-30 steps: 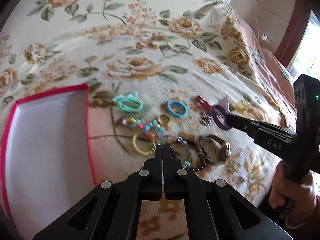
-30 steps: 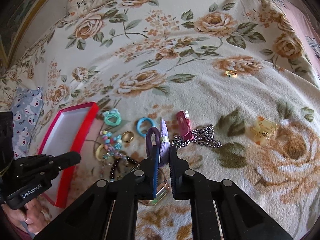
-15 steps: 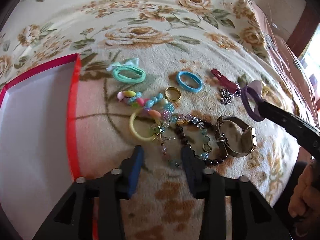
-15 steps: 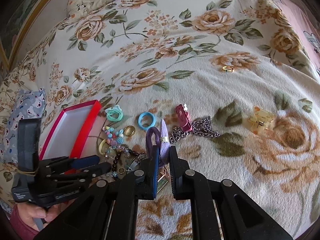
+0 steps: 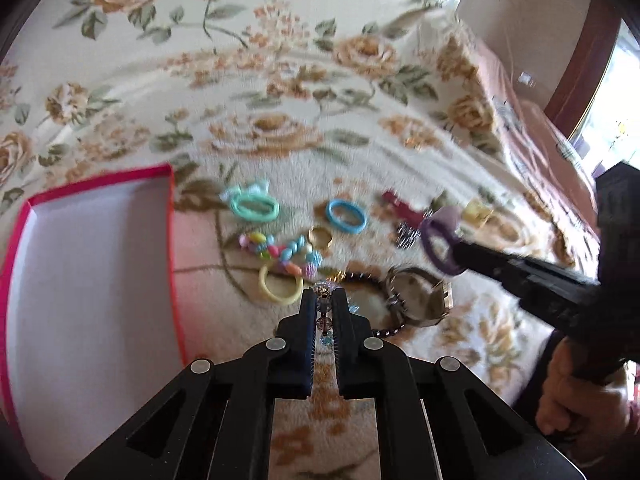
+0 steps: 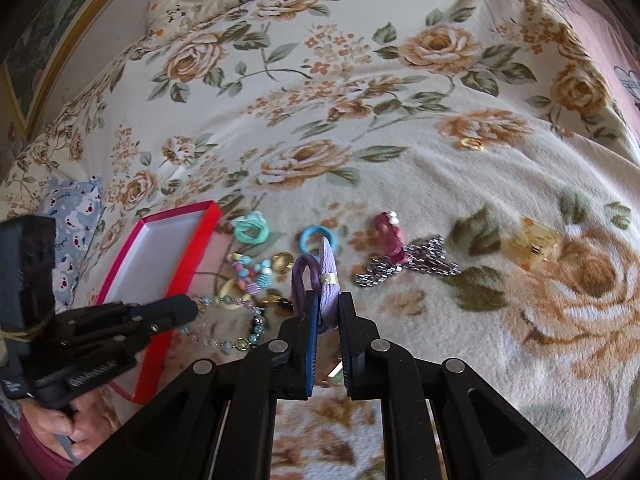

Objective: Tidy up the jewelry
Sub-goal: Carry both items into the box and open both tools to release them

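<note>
Jewelry lies scattered on the floral bed beside the red box (image 5: 100, 264), where the left gripper (image 5: 324, 300) has its jaws clamped on the clear bead bracelet (image 6: 224, 322) and the right gripper (image 6: 324, 300) pinches the purple hair tie (image 6: 316, 276), so next each piece likely needs carrying over the box's open white tray.

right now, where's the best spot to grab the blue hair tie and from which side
Pinch the near arc of the blue hair tie from above, one finger inside the loop and one outside. It lies flat and open on the blanket, so probably nothing stands up to grip sideways.
</note>
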